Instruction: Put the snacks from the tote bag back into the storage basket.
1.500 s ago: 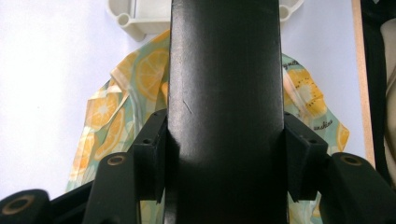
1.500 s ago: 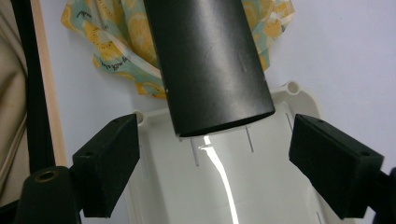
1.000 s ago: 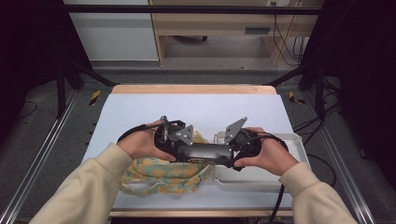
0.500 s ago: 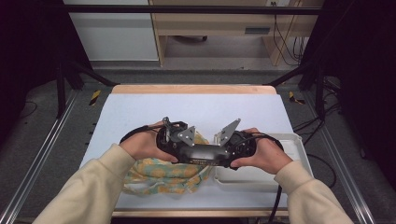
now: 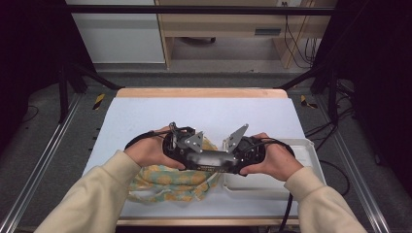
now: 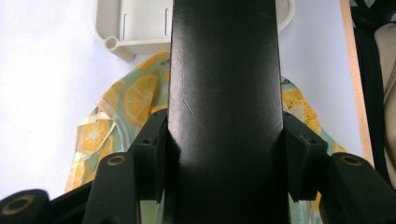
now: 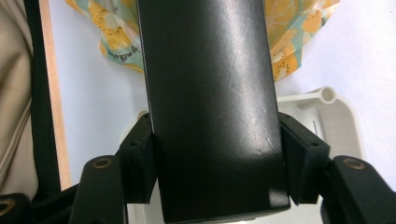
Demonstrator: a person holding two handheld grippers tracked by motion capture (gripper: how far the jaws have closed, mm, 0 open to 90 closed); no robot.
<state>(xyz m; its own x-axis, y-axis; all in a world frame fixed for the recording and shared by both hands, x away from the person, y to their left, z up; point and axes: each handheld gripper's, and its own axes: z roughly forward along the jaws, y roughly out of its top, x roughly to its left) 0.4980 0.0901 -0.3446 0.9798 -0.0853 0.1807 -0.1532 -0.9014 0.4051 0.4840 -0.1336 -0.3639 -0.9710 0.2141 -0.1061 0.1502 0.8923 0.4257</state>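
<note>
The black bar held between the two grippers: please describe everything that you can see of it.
The black bar is a flat, smooth, slightly glossy slab, plastic by its look, with faint scratches. It lies level above the table, over the lemon-print cloth and beside the white tray. The left gripper clamps one end and the right gripper, whose jaws have just been closing, clamps the other; each pair of jaws presses on its side edges.

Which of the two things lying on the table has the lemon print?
The crumpled cloth beneath the left hand-held gripper; the tray beside it is plain white.
</note>
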